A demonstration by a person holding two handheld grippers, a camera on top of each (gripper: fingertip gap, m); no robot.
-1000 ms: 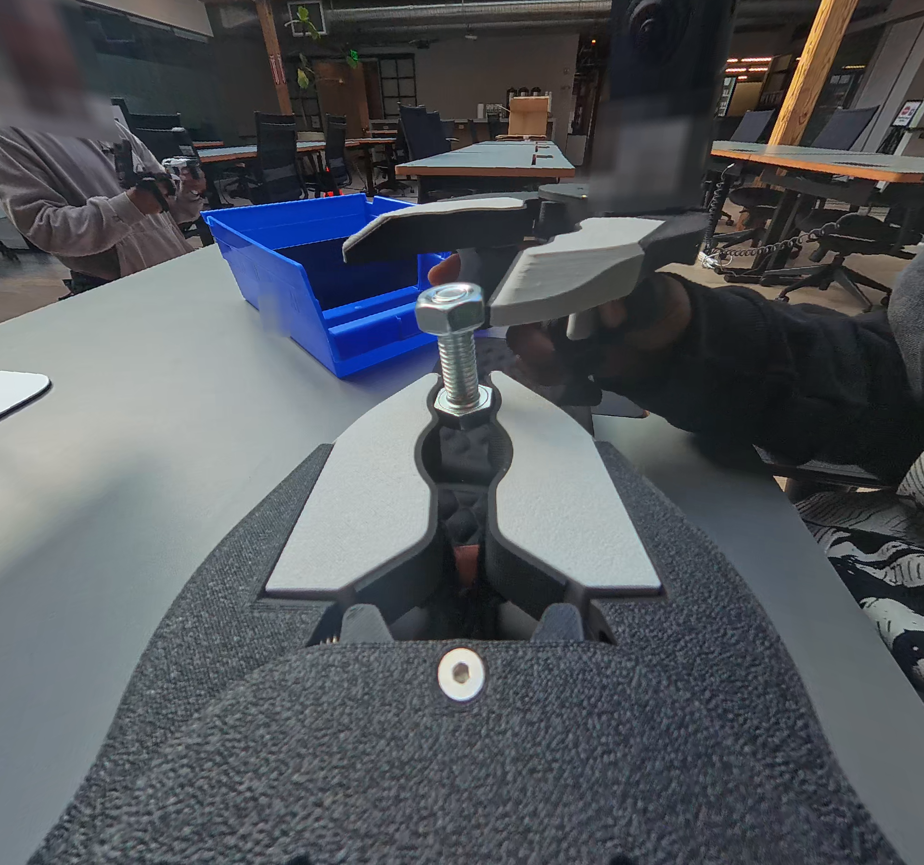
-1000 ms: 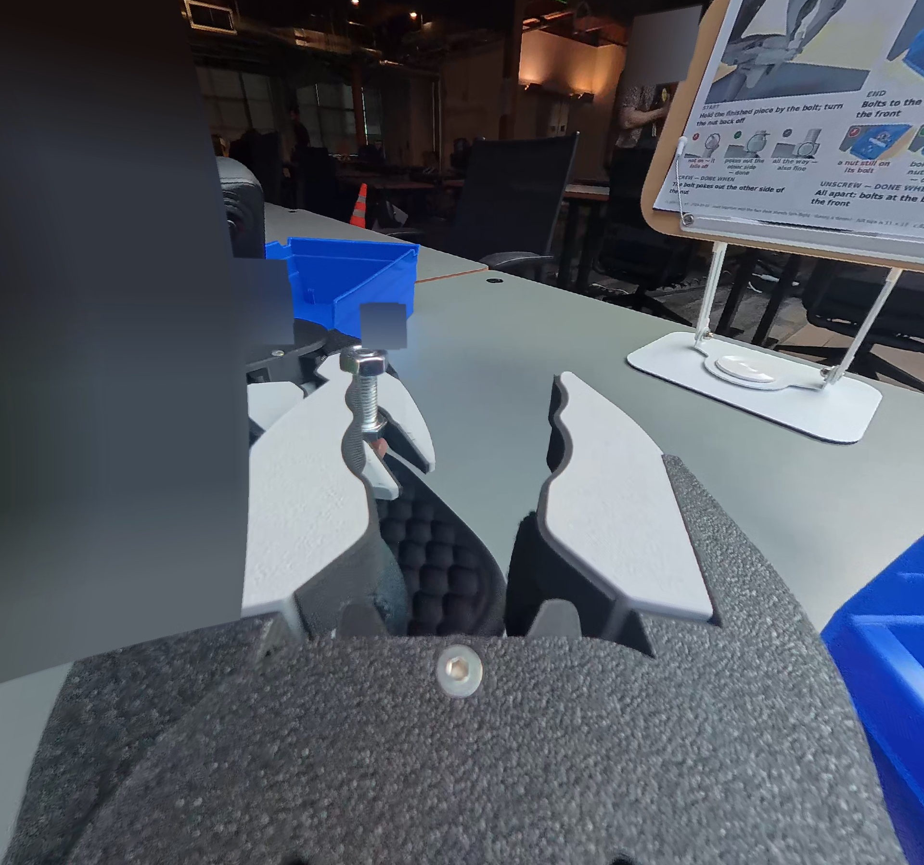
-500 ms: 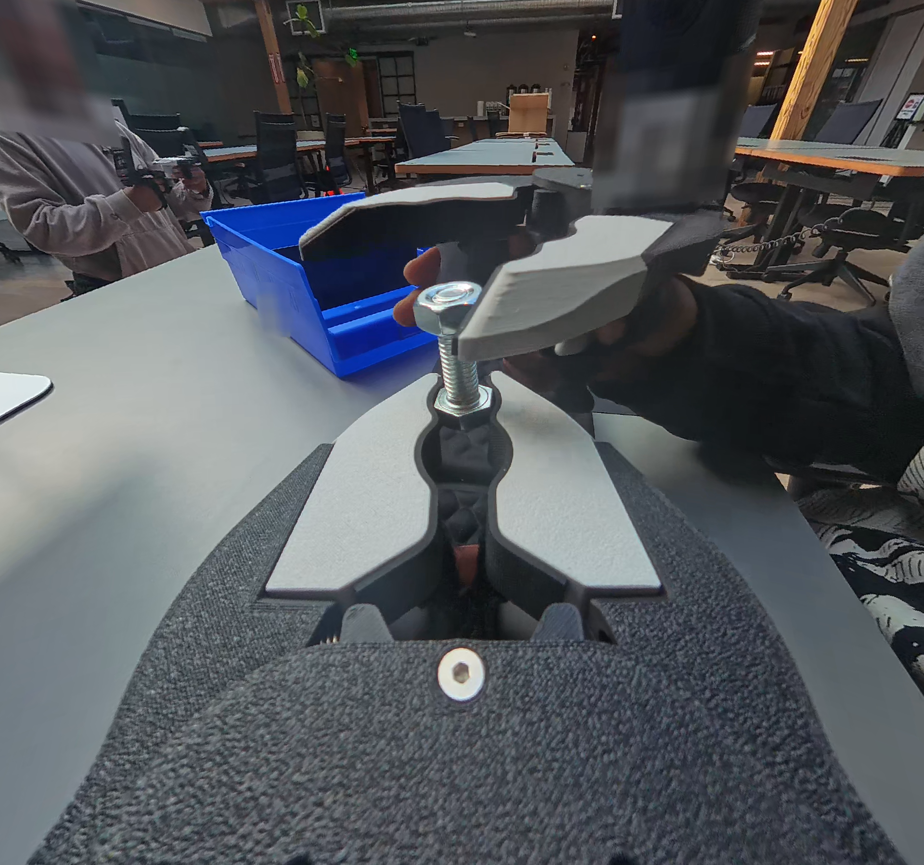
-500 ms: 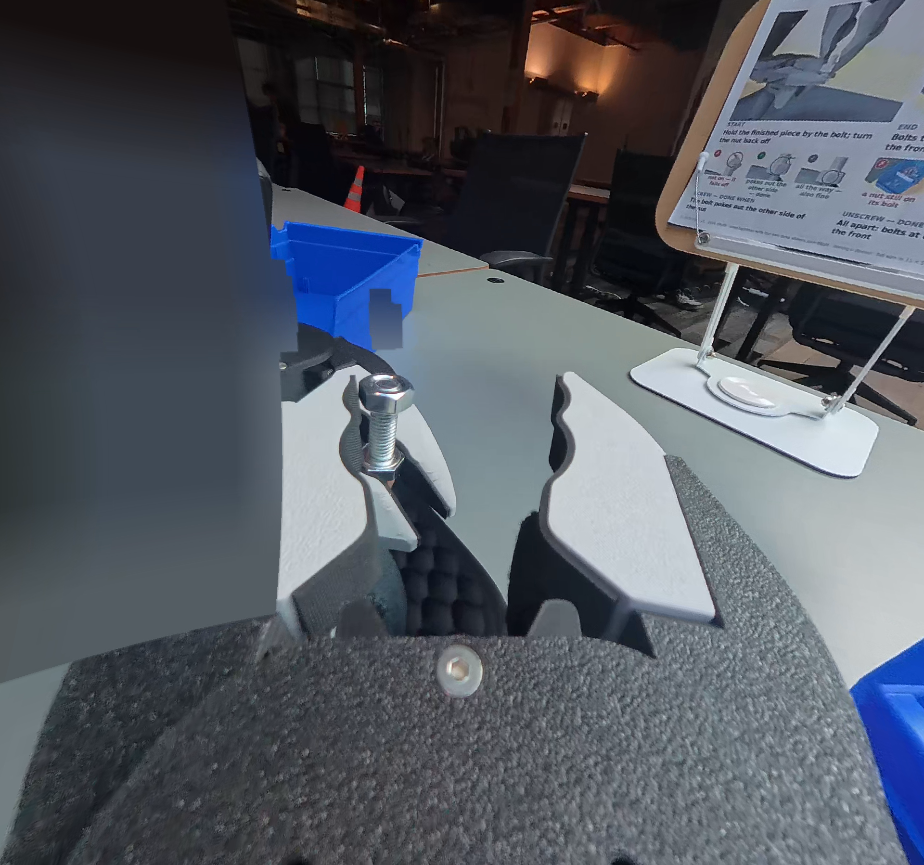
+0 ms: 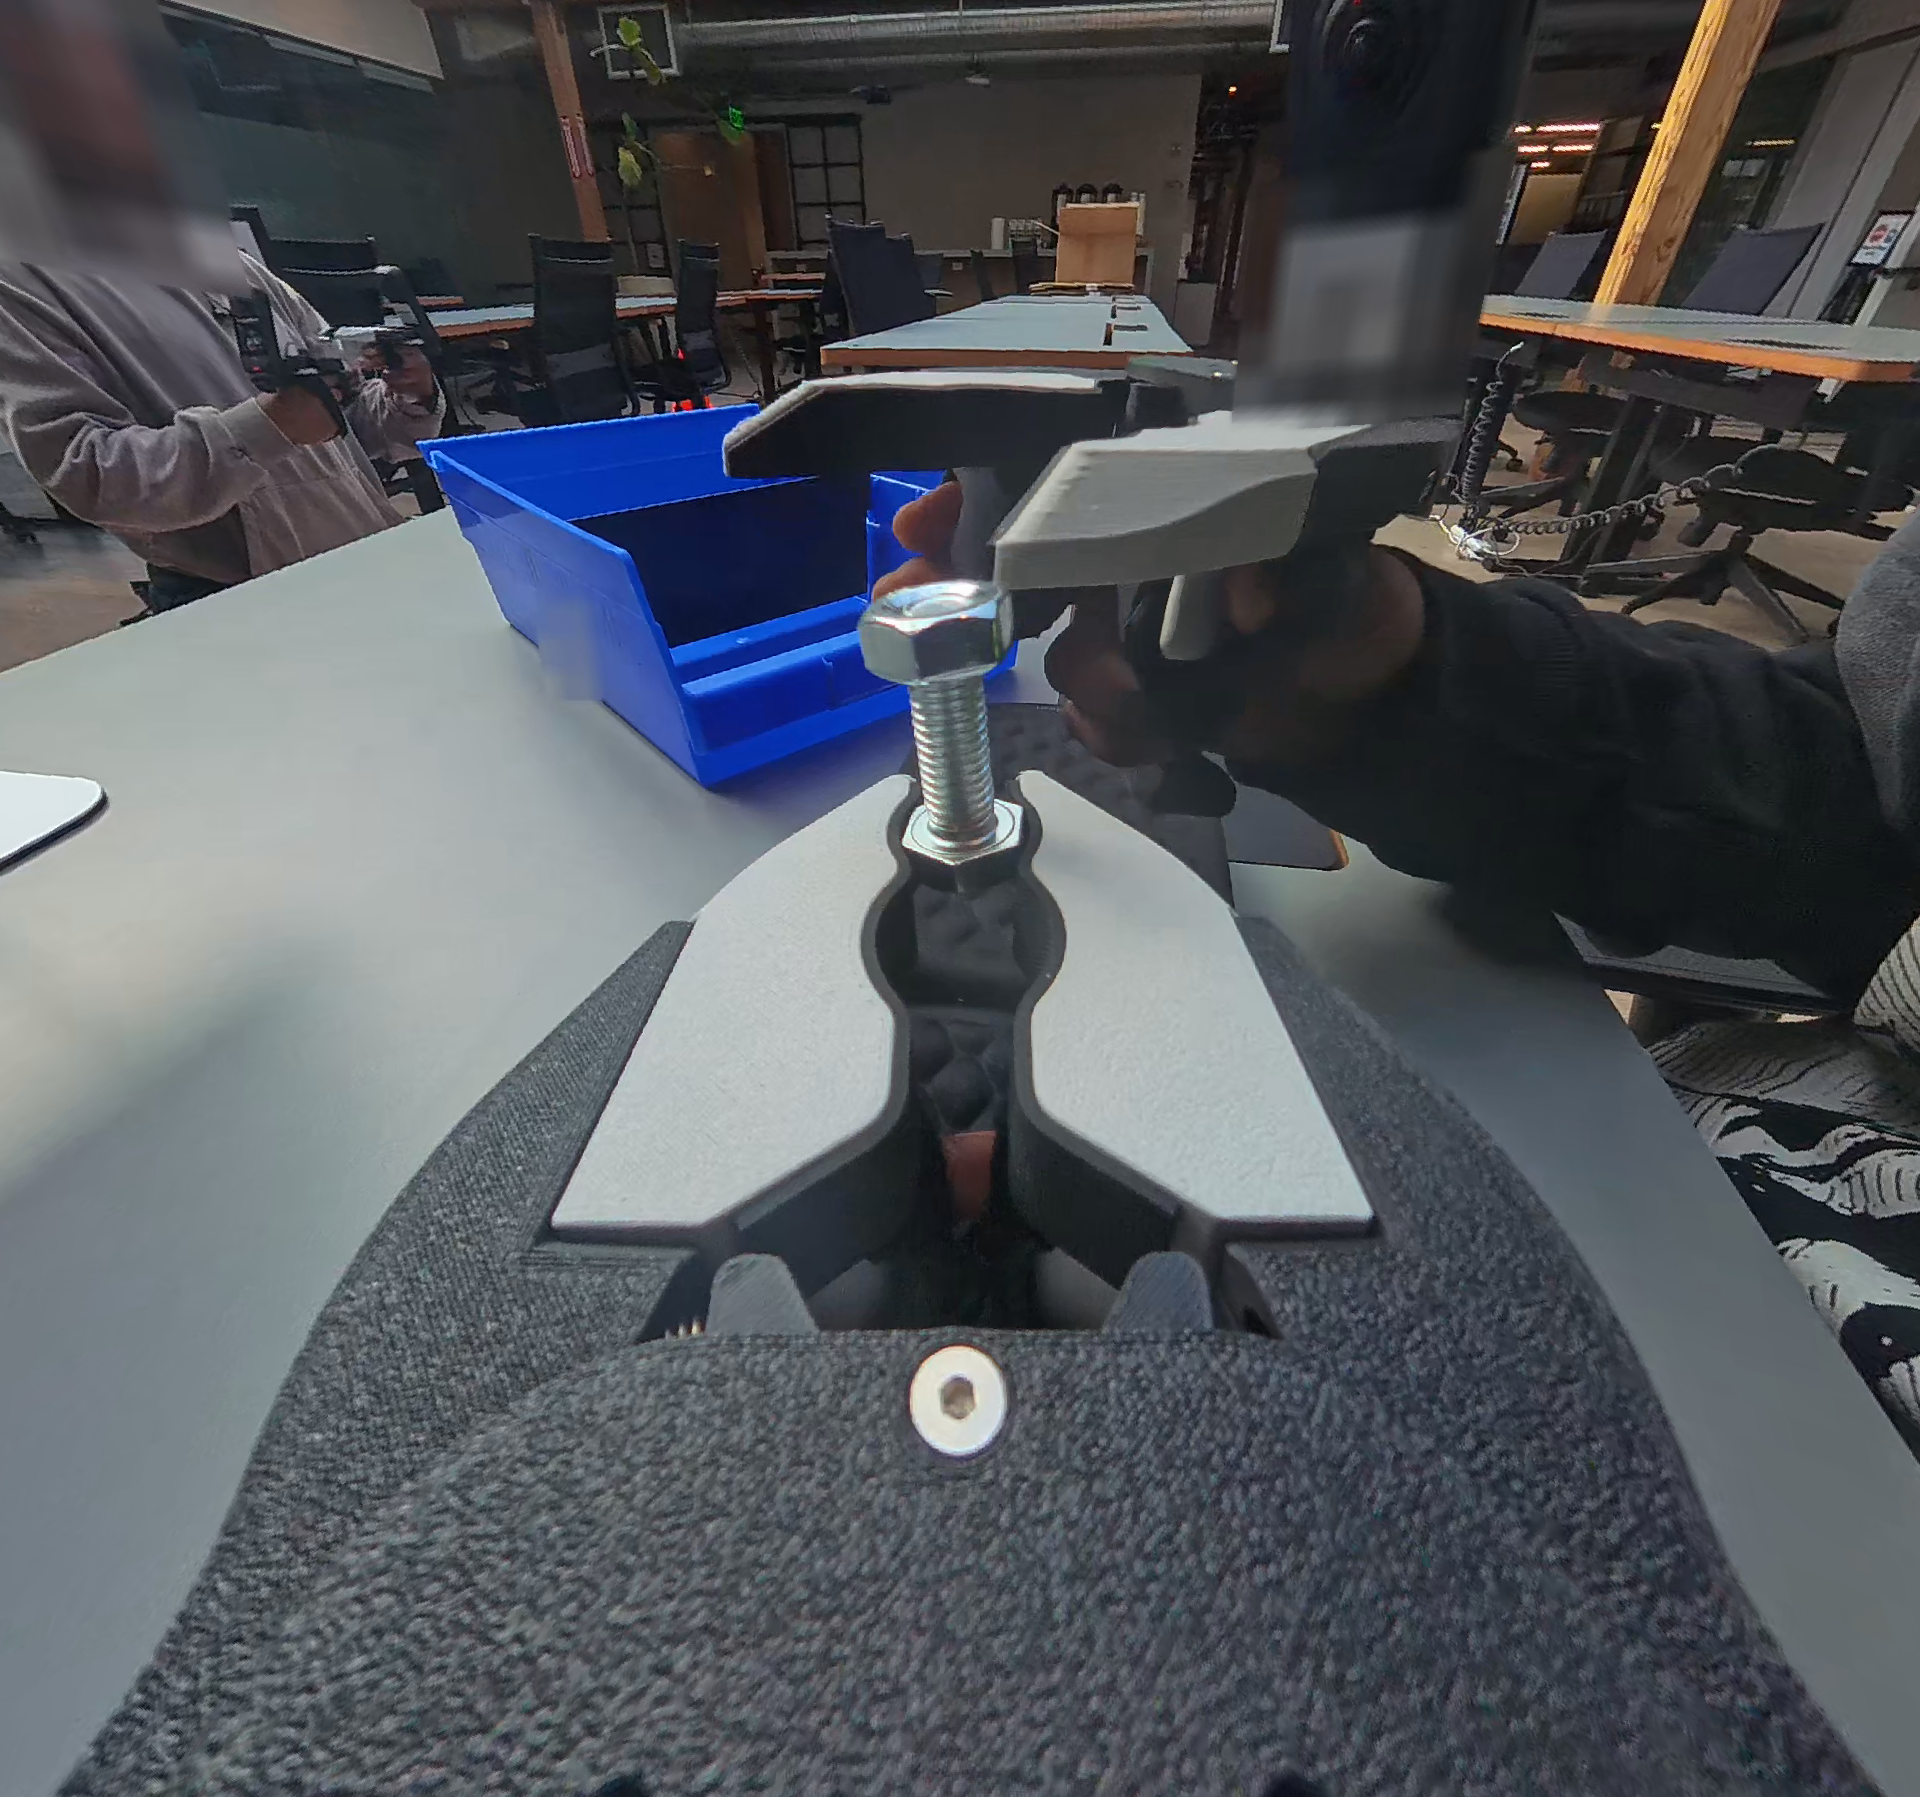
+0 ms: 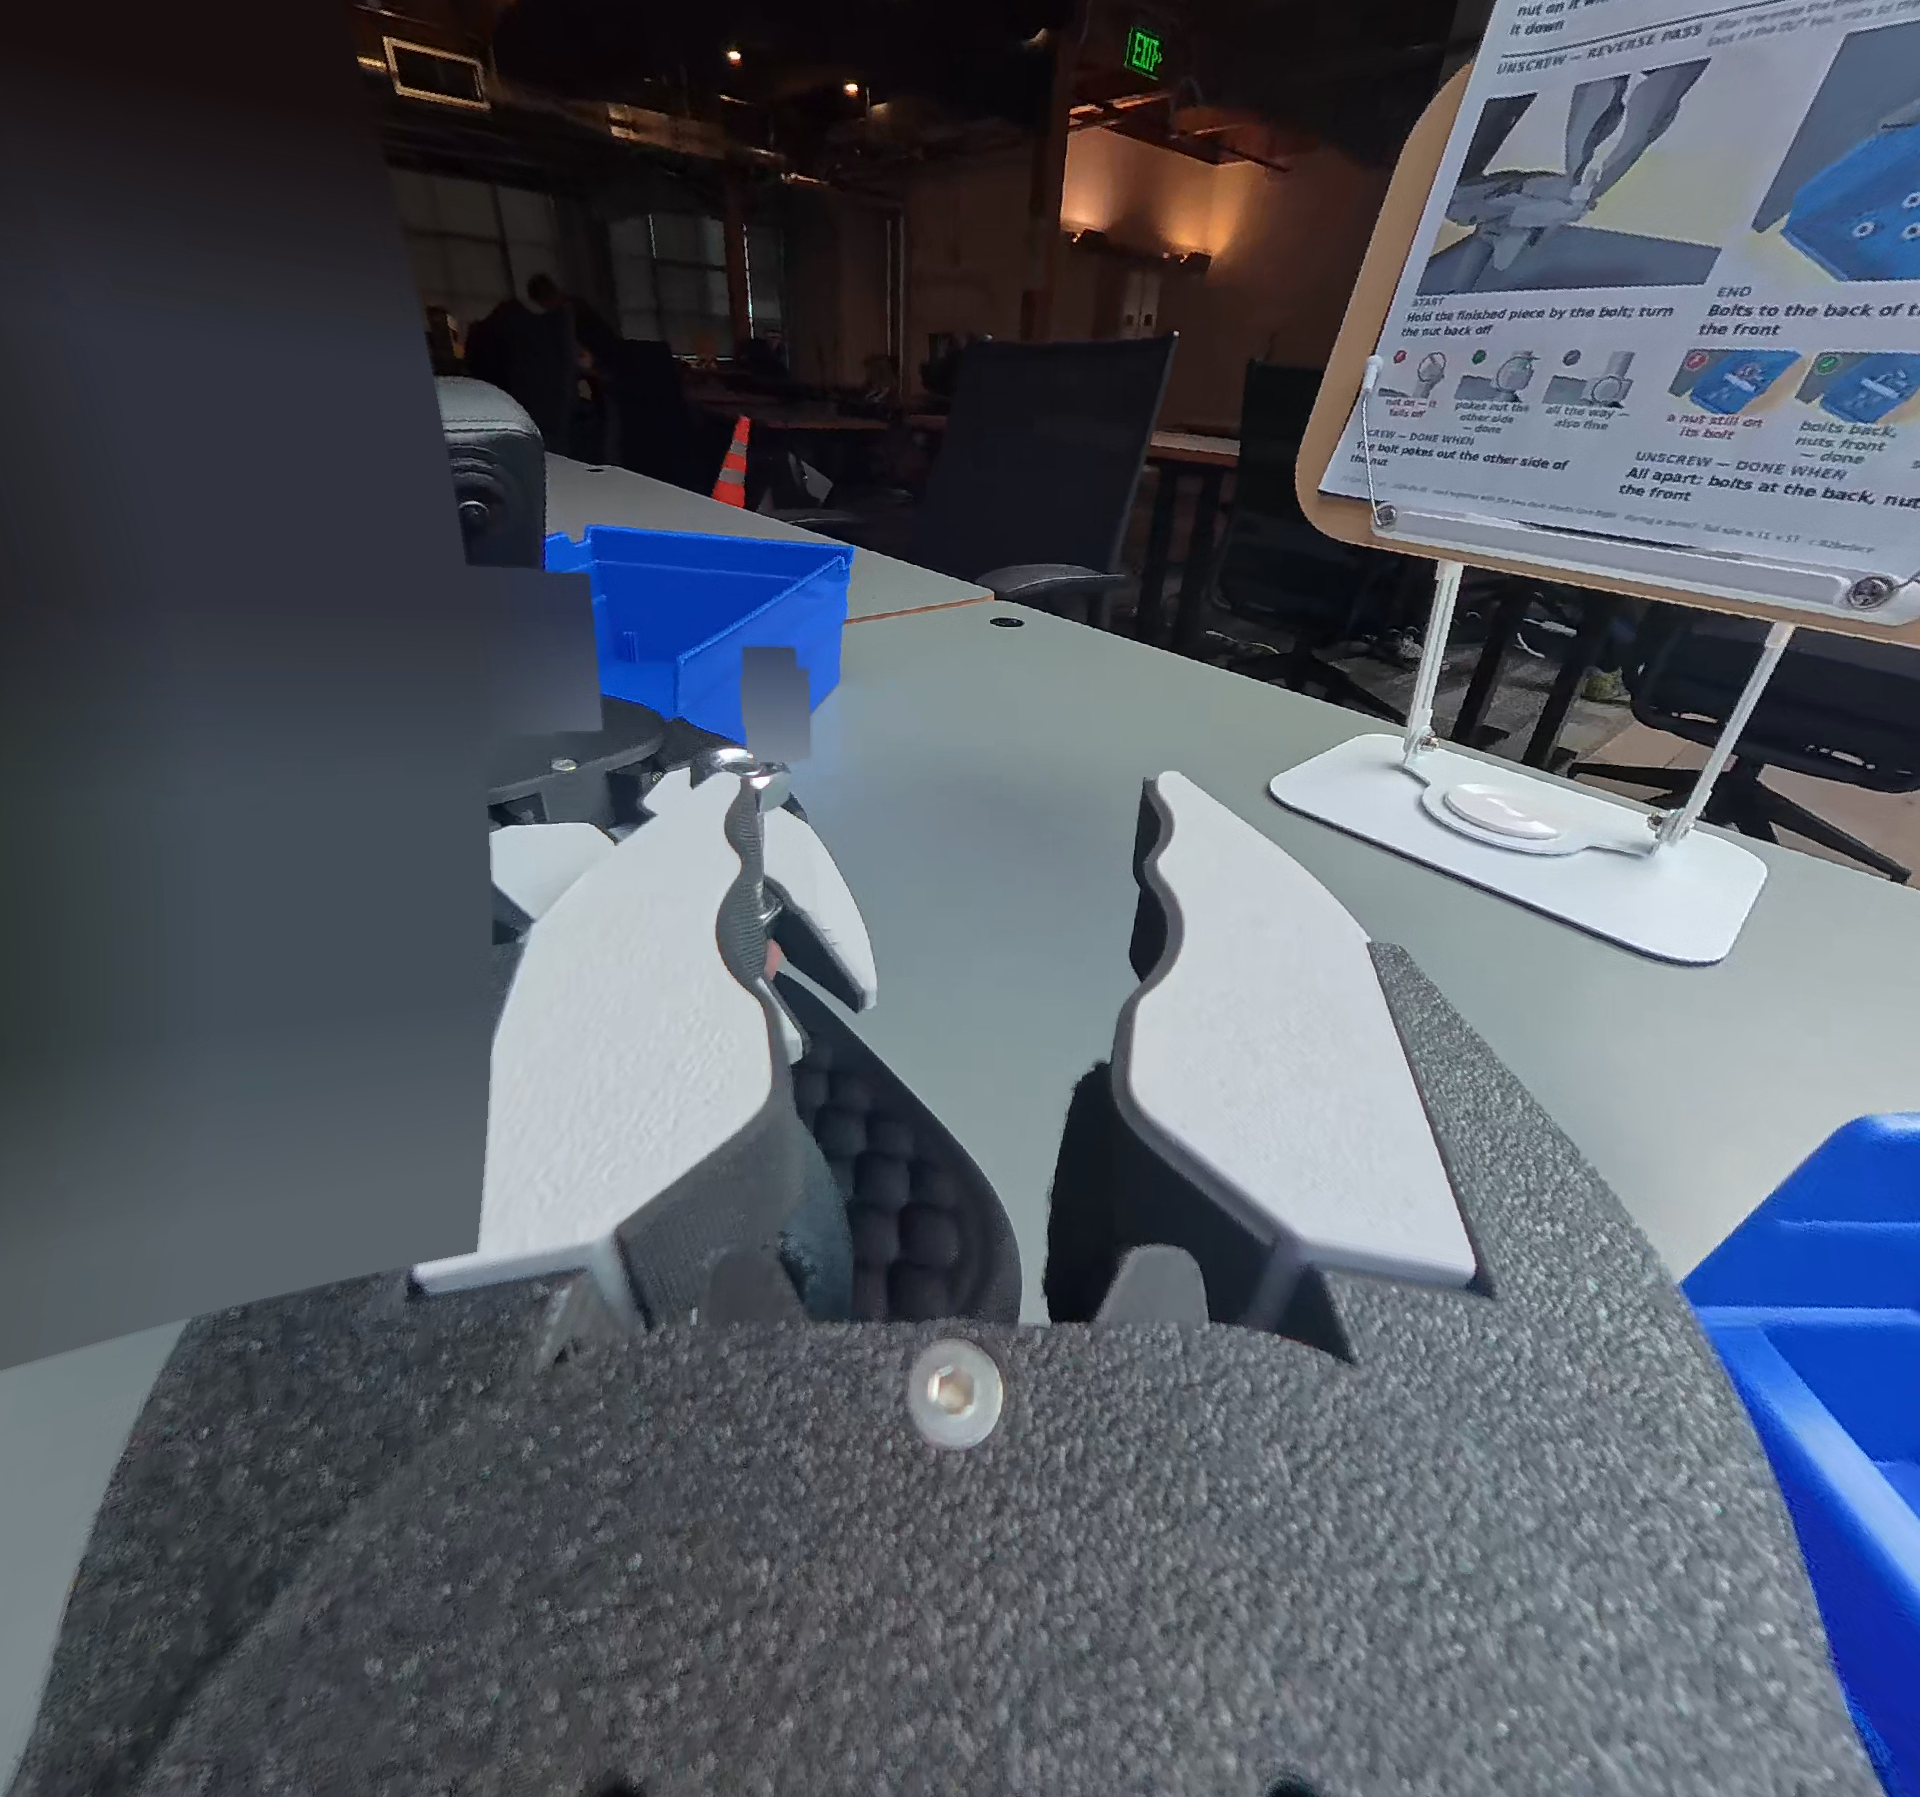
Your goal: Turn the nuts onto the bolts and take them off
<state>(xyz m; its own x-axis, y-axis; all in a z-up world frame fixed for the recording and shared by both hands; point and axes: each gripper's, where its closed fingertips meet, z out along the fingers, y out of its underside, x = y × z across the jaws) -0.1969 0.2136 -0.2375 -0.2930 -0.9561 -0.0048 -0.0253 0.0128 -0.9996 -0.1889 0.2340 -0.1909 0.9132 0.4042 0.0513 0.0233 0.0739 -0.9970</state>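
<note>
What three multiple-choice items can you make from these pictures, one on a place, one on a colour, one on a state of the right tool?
1. Where does the nut sit?
A. Near the lower end of the bolt, between the tips of the left tool
B. Up against the bolt head
C. Loose on the table

2. What colour is the bin behind the bolt?
A. Red
B. Blue
C. Yellow

3. How does the right tool stand?
A. Shut on the bolt head
B. Shut on the nut
C. Open, holding nothing

Answers:
1 A: the left wrist view shows the nut low on the thread, pinched at the tips, with bare thread up to the head.
2 B: its walls are blue in both views.
3 C: the right wrist view shows a wide gap between its fingers, with bare table in it.
</note>
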